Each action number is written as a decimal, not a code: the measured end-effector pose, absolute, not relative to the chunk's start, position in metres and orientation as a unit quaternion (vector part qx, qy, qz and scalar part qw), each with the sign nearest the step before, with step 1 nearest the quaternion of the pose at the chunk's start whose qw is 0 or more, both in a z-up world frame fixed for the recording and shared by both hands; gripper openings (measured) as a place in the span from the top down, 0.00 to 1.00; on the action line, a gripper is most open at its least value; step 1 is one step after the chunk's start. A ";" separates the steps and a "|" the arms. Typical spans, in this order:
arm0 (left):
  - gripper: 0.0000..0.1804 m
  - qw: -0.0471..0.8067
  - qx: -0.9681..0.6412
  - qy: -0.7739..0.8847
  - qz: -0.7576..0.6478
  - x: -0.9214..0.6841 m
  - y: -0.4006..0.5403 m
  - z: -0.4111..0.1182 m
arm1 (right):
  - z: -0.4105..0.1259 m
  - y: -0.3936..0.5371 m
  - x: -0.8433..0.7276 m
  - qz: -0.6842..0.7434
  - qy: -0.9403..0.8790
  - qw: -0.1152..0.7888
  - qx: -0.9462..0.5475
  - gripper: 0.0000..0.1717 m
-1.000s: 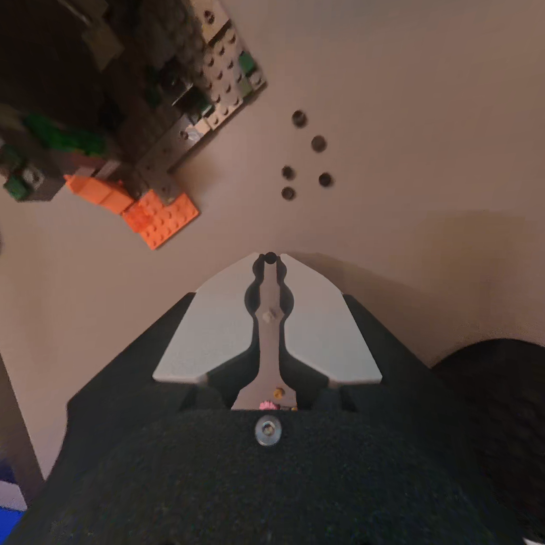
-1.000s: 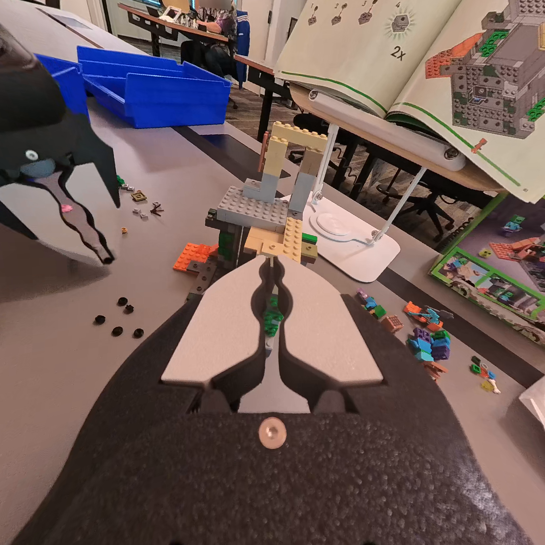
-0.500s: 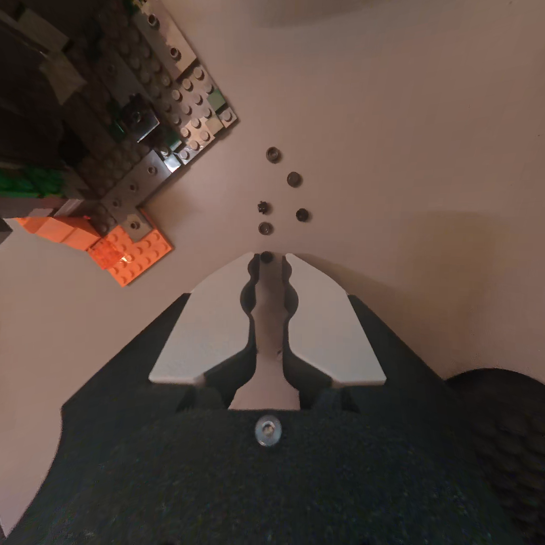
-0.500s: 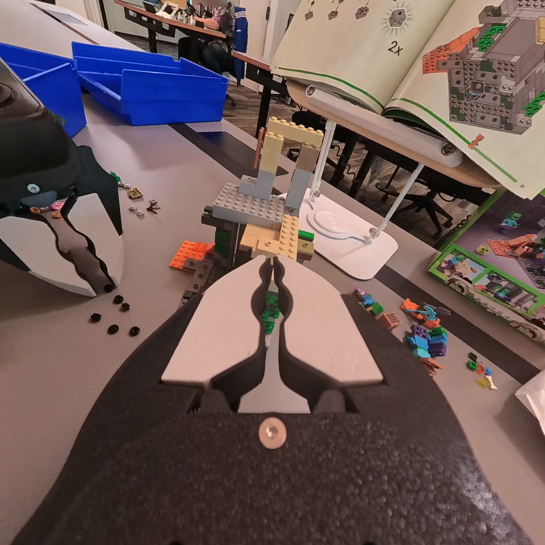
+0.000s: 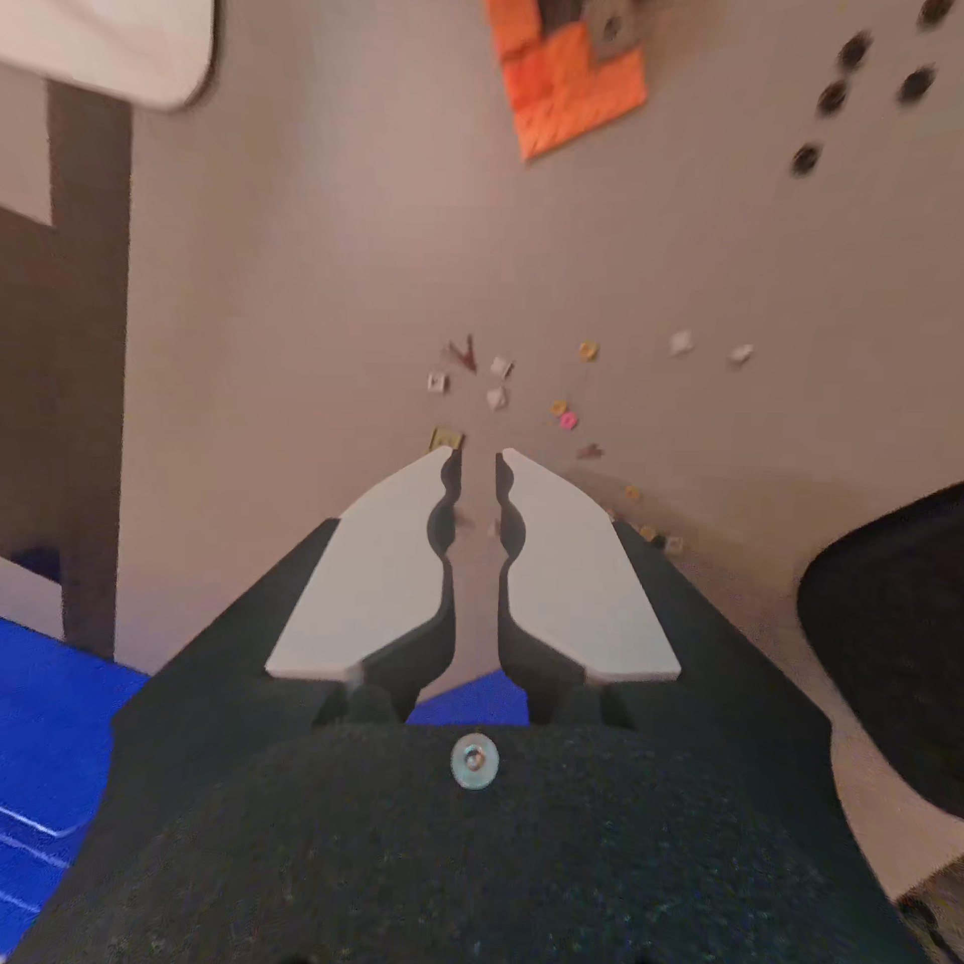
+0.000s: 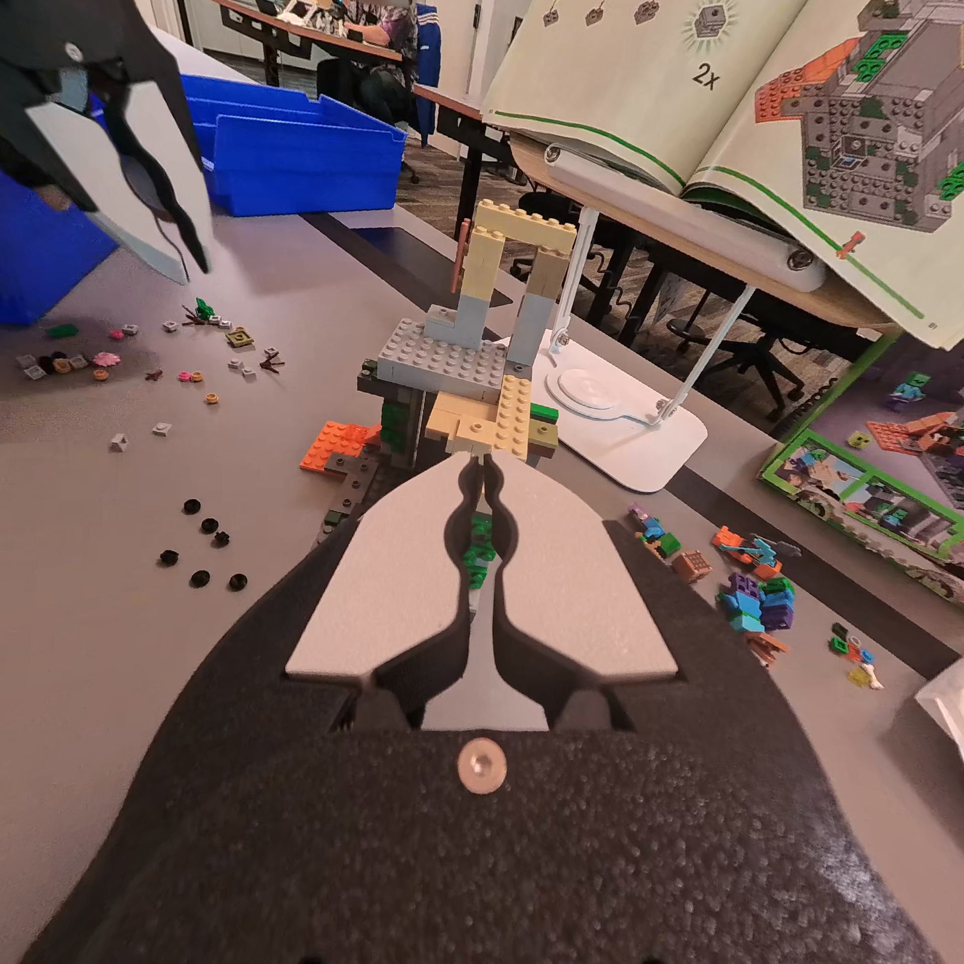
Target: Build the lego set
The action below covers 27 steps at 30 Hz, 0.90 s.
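The right claw, closed on the brick tower's tan edge, could topple it; the left claw hangs narrowly parted, empty.

Left wrist view motion-blurred: small scattered brick pieces indistinct; orange studded plate cut by top edge. Right wrist view: open instruction booklet cropped at top and right edges.
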<state>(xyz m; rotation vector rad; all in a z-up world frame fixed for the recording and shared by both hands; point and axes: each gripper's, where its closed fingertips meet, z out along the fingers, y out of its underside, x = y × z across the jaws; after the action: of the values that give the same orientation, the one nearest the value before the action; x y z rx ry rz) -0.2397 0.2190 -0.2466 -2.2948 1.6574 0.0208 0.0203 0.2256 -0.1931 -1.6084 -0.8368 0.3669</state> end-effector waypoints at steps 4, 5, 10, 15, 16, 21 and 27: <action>0.94 0.100 -0.813 0.573 0.012 -0.277 0.220 -0.266 | -0.194 0.226 0.020 0.156 -0.363 0.601 -0.695 0.99; 0.94 0.087 -0.812 0.577 0.006 -0.281 0.217 -0.271 | -0.194 0.226 0.021 0.156 -0.363 0.601 -0.695 0.99; 0.94 0.025 -0.780 0.623 -0.046 -0.288 0.191 -0.286 | -0.197 0.227 0.022 0.155 -0.363 0.599 -0.697 0.99; 0.94 -0.027 -0.722 0.688 -0.064 -0.282 0.161 -0.291 | -0.200 0.228 0.022 0.151 -0.368 0.594 -0.699 0.99; 0.94 -0.039 -0.712 0.699 -0.063 -0.281 0.155 -0.292 | -0.200 0.228 0.022 0.149 -0.368 0.594 -0.699 0.99; 0.93 -0.072 -0.682 0.726 -0.045 -0.283 0.137 -0.300 | -0.203 0.229 0.023 0.149 -0.368 0.592 -0.702 0.99; 0.93 -0.070 -0.674 0.734 -0.043 -0.281 0.134 -0.308 | -0.206 0.229 0.021 0.149 -0.373 0.587 -0.703 0.99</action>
<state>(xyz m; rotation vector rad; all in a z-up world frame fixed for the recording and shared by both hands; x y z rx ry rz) -0.2807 0.1342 -0.3078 -2.2179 2.4135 -0.1409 0.0210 0.2288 -0.2058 -1.6373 -0.8691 0.3475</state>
